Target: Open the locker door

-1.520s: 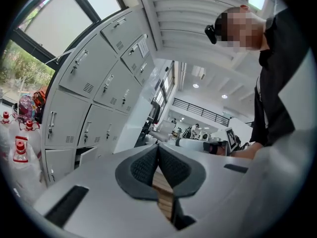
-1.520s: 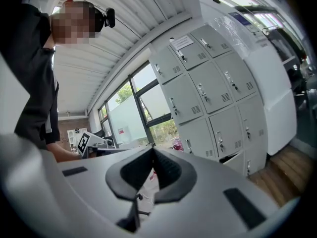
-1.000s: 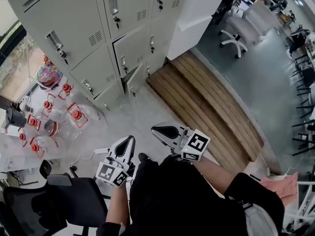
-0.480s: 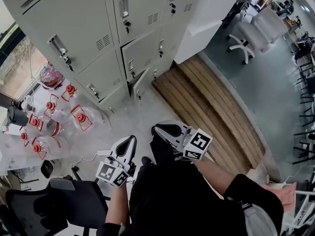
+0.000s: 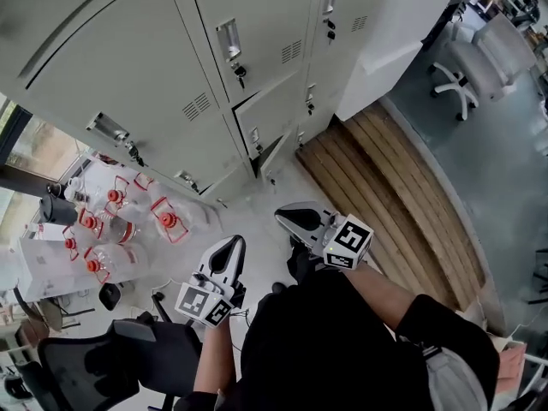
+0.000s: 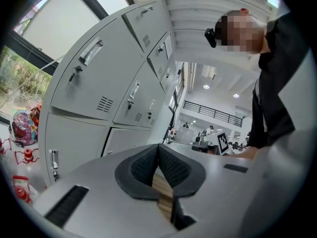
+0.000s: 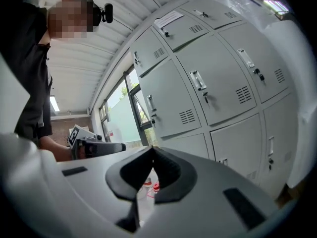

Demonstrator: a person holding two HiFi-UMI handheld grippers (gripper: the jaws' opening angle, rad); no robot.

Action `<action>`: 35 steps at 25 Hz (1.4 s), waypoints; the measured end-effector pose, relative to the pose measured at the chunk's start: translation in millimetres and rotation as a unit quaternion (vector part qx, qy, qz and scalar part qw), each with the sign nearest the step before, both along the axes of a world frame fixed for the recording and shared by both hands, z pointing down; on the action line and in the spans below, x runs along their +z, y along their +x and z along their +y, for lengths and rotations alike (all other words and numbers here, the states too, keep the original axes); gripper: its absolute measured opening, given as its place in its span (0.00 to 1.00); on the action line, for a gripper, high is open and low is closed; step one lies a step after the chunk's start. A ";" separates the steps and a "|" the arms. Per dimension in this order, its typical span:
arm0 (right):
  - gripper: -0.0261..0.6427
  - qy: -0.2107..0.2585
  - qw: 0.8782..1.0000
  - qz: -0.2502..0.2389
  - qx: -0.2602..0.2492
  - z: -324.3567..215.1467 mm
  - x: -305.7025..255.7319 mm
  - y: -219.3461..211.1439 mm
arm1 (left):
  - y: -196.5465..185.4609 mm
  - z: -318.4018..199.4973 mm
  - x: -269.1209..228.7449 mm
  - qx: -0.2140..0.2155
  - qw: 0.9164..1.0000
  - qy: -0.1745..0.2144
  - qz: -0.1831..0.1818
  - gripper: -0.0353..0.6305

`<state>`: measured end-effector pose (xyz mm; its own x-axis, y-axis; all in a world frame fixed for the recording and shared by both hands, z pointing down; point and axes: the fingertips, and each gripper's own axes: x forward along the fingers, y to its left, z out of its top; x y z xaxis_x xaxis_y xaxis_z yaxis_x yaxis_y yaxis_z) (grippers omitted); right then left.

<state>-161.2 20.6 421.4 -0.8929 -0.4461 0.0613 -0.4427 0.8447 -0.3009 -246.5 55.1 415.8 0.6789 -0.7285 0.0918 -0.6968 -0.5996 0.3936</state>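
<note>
Though the label (image 7: 167, 19) is illegible, left tongs (image 6: 158, 147) and right tongs (image 7: 151, 148) are closed, empty.

You are in an open-plan office. Grey metal lockers (image 5: 163, 75) line the wall beside you. A white swivel chair (image 5: 492, 45) and a black desk chair (image 5: 111, 358) stand nearby.

Lockers (image 5: 154, 67): pale grey, with dark slotted vents.
Left gripper (image 5: 236, 241): white shell, black pads; cube (image 5: 204, 305) with black-and-white square markers.
Right gripper (image 5: 279, 216): white shell, black pads; same black-and-white markers.
Platform (image 5: 390, 187): light brown wooden planks.
Jars (image 5: 169, 220): clear, with red caps and handles.
Chair (image 5: 103, 366): black.
Floor (image 5: 479, 144): grey-blue.
</note>
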 end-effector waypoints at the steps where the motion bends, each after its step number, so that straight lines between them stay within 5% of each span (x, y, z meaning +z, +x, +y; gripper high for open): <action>1: 0.06 -0.003 1.000 -0.002 -0.003 -11.3 -0.1 2.5 | 0.0 -10.5 -3.3 -0.004 1.000 0.002 -0.004 0.08; 14: 0.06 -0.012 0.999 0.008 -0.050 -139.9 35.5 18.0 | 14.2 -101.5 -2.5 -0.080 0.997 -0.006 -0.020 0.08; 35: 0.22 -0.067 0.992 0.107 0.006 -252.3 180.6 -12.5 | -20.6 -164.9 40.4 -0.047 0.996 -0.066 -0.025 0.07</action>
<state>-173.6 -231.8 602.1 -0.8484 -0.4307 0.3078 -0.5173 0.7978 -0.3095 -267.1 -109.8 456.3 0.6003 -0.7683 0.2223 -0.7679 -0.4760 0.4286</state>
